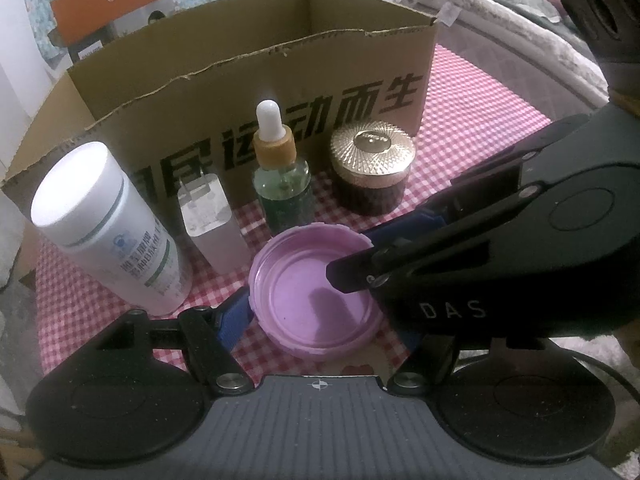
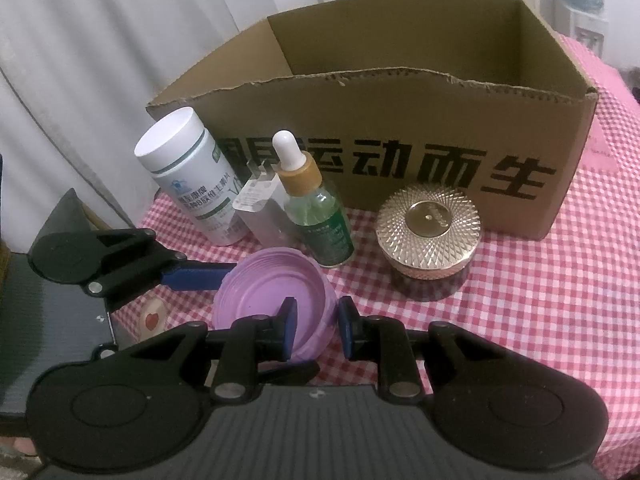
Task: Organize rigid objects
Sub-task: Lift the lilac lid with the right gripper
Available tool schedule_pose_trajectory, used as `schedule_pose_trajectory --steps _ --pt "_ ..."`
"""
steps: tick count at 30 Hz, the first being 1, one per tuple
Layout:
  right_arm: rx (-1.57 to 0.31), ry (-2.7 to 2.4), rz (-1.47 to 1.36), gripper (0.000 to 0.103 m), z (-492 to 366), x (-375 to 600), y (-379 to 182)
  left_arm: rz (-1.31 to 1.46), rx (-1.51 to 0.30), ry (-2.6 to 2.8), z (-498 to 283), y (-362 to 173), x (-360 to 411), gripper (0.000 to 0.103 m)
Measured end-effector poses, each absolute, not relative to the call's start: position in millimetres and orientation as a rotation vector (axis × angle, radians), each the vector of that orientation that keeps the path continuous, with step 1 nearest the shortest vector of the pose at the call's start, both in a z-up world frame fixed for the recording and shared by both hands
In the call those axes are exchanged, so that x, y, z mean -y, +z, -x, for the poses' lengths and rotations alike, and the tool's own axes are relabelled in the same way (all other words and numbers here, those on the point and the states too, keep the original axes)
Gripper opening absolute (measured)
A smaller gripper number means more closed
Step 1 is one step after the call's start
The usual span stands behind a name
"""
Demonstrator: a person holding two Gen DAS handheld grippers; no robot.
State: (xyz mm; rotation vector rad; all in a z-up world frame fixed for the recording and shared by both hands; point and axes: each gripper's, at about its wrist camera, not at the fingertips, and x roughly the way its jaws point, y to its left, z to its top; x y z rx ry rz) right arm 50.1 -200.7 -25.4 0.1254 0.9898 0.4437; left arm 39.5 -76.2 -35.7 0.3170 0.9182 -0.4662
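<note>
A purple lid [image 1: 316, 292] [image 2: 276, 288] lies rim-up on the checked cloth. My left gripper [image 1: 320, 320] is open, its blue fingers [image 1: 234, 320] on either side of the lid. My right gripper [image 2: 316, 328] has its blue pads [image 2: 289, 328] astride the lid's near rim with a small gap, jaws narrowly open. Behind stand a white bottle [image 1: 108, 224] [image 2: 192, 176], a white charger [image 1: 212, 220] [image 2: 260, 204], a green dropper bottle [image 1: 282, 172] [image 2: 316, 204] and a gold-lidded jar [image 1: 372, 164] [image 2: 430, 236].
An open cardboard box [image 1: 280, 80] [image 2: 400, 120] with black characters stands right behind the row. The red checked cloth [image 1: 480, 100] [image 2: 540, 300] covers the table. A bed with grey bedding [image 1: 500, 8] lies far right.
</note>
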Motion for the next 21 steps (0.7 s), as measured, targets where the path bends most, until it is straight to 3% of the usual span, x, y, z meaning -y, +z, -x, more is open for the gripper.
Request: schedule_pose_trajectory --steps 21 --pt "-0.916 0.43 -0.101 0.024 -33 197 2 -0.329 -0.844 -0.456 -23 -14 73 0.073"
